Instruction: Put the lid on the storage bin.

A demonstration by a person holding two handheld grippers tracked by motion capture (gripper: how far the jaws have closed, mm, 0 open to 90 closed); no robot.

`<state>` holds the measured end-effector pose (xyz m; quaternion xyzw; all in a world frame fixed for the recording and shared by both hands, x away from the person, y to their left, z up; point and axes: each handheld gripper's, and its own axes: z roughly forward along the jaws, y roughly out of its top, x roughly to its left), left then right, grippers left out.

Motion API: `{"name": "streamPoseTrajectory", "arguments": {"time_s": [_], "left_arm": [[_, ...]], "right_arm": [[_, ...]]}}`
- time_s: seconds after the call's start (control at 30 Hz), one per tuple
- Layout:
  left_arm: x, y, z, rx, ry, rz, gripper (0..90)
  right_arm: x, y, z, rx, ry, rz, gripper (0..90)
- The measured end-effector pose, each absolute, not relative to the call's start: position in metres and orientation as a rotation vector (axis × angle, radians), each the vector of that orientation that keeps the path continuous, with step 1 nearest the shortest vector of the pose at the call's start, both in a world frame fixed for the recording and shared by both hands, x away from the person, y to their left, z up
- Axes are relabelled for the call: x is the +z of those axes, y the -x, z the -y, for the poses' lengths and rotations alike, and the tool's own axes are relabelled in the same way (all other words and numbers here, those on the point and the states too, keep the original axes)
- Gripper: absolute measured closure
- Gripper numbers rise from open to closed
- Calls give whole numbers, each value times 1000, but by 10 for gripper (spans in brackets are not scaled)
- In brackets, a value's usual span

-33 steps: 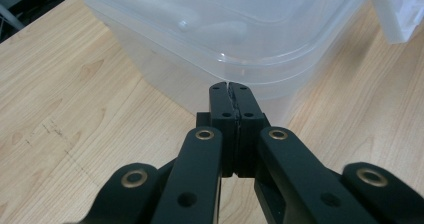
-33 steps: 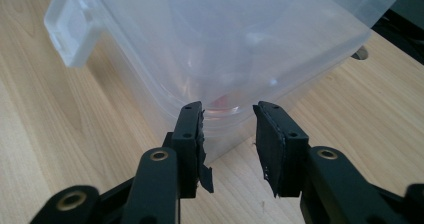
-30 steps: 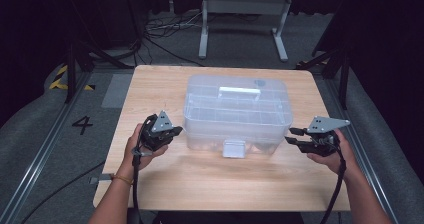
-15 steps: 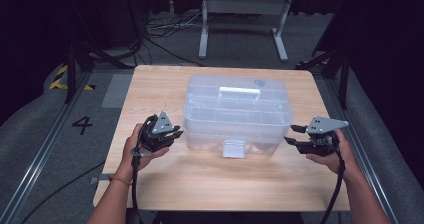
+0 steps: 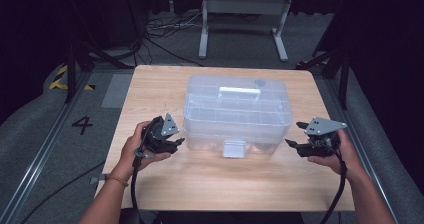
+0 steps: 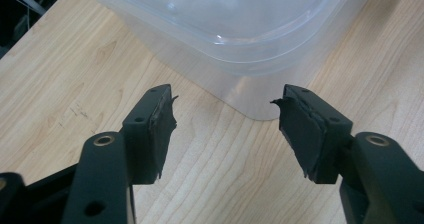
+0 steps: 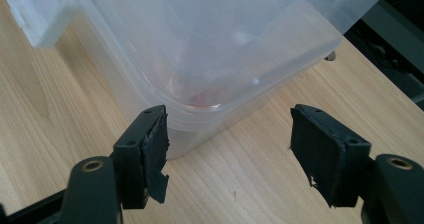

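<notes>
A clear plastic box with a lid, a white top handle and a front latch stands in the middle of the wooden table. My left gripper sits at the box's near left corner, off the box. Its jaws have just been opening and stand open with nothing between them. In the left gripper view the gripper faces that corner of the box. My right gripper rests by the near right corner. It has also just been opening and is empty; the right gripper points at the box.
Bare wood lies in front of the box and at both of its sides. Behind the table stands a metal frame with cables on the floor. A floor rail and a painted "4" run along the left.
Both grippers' jaws have spread apart from a nearly shut stance. Neither hand has shifted noticeably and the box has stayed put.
</notes>
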<state>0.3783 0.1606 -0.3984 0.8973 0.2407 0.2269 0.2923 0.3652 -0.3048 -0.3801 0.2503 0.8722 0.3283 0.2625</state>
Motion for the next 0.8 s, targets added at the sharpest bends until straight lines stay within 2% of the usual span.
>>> {"name": "streamPoseTrajectory", "arguments": {"time_s": [0.07, 0.23, 0.47, 0.8], "left_arm": [[-400, -375, -161, 618, -2377, -660, 388], [-404, -372, -163, 638, -2395, -692, 271], [-410, -365, -174, 608, -2390, -684, 197], [-428, -353, -198, 593, -2404, -735, 201]], "right_arm": [[-384, -362, 306, 875, -675, -2362, 292], [-396, -353, 315, 828, -692, -2358, 281], [-406, -346, 334, 826, -753, -2344, 280], [-420, -335, 359, 840, -861, -2326, 279]]}}
